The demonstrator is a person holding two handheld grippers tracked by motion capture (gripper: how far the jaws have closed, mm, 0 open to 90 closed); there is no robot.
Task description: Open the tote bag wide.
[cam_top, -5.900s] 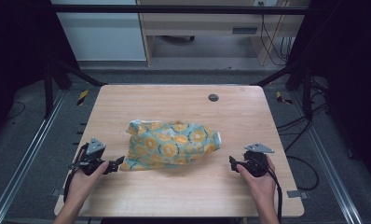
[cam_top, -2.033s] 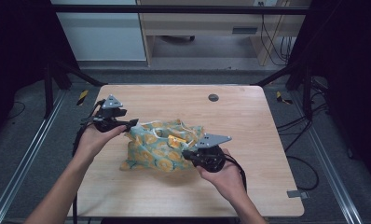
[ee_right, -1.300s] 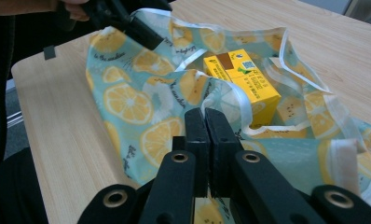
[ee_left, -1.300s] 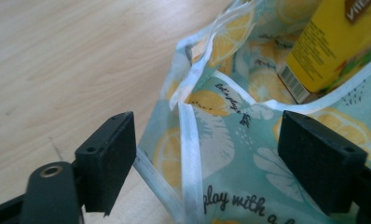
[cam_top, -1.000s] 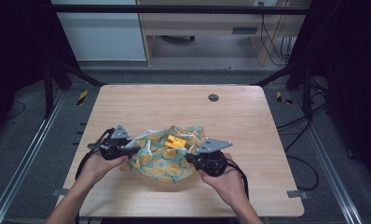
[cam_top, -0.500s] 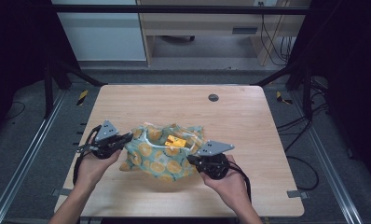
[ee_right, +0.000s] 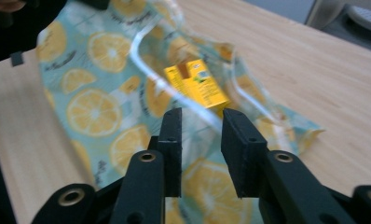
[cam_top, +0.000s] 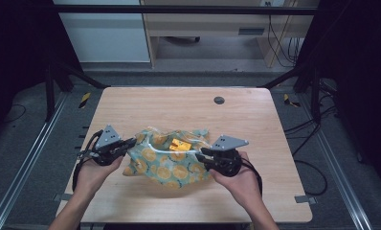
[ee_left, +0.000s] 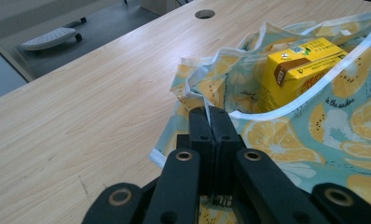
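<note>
At the left of the worktop (cam_top: 131,103) we see the left gripper (cam_top: 129,143) clenched on the white-trimmed rim of the lemon-print bag (cam_top: 172,165), pinching its left edge. The bag lies between both grippers on the near half of the worktop, mouth gaping, with a yellow carton (cam_top: 181,144) inside. At its right edge sits the right gripper (cam_top: 201,154); its jaws have just been opening and stand apart over the fabric, released. Compared with a second ago, the left edge of the bag is lifted slightly higher.
</note>
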